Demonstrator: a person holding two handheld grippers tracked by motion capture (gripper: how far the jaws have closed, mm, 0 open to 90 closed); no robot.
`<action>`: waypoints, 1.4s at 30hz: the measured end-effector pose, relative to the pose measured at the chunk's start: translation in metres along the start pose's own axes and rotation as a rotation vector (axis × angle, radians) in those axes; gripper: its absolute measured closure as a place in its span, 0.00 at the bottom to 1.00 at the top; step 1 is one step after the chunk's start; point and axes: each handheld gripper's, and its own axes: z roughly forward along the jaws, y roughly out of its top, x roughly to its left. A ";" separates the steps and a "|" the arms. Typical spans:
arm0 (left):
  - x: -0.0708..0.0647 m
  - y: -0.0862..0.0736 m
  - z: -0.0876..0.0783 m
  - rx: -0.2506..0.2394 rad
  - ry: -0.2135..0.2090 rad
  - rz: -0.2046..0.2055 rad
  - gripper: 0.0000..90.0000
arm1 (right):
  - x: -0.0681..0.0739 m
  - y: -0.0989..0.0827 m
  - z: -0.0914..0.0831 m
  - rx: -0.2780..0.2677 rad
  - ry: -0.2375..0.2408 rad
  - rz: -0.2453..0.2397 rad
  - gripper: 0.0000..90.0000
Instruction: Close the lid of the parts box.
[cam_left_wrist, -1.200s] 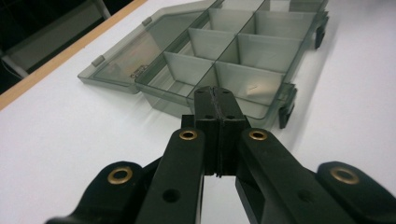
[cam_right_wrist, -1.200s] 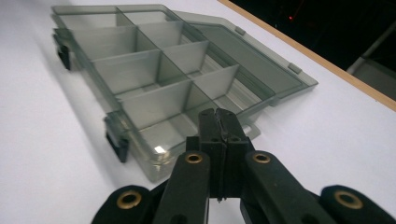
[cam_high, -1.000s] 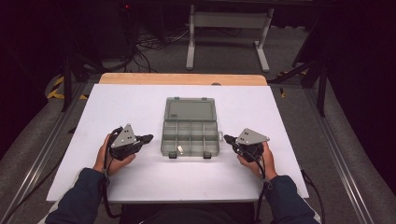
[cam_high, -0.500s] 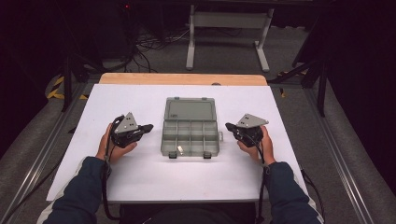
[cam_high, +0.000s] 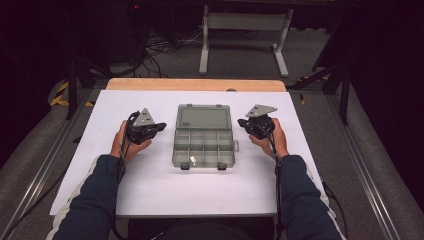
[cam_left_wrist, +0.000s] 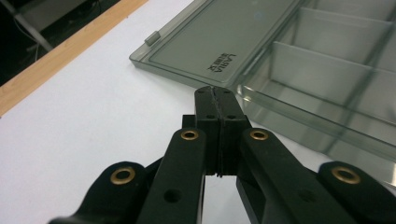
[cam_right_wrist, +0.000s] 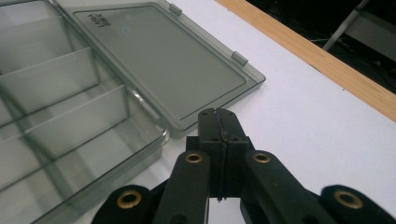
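A clear grey compartment box (cam_high: 204, 145) lies open at the middle of the white table, its lid (cam_high: 203, 119) folded flat away from the person. My left gripper (cam_high: 161, 126) is shut and empty, just left of the lid, tips pointing at the box; its own view has the jaws (cam_left_wrist: 215, 92) pressed together near the lid (cam_left_wrist: 219, 42) and the divided tray (cam_left_wrist: 336, 60). My right gripper (cam_high: 241, 122) is shut and empty too, just right of the lid; in its view the tips (cam_right_wrist: 217, 113) sit close to the lid's corner (cam_right_wrist: 163, 60), tray (cam_right_wrist: 60, 107) to the left.
A small pale item (cam_high: 192, 160) lies in a front compartment of the box. The white sheet (cam_high: 150, 190) covers a wooden table whose far edge (cam_high: 195, 84) shows. A metal stand (cam_high: 245, 30) and cables are on the floor beyond.
Both hands have moved away from the person, from beside the box's front part to beside its lid. Both grippers stayed shut.
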 end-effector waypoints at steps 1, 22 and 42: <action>0.000 0.000 0.000 0.000 0.000 0.000 1.00 | -0.001 0.002 0.003 0.009 0.002 0.002 1.00; 0.009 0.008 0.047 0.146 -0.023 -0.001 1.00 | -0.008 0.016 0.056 0.210 -0.012 -0.019 1.00; 0.004 0.008 0.063 0.172 -0.018 0.002 1.00 | -0.008 0.007 0.067 0.266 0.014 -0.033 1.00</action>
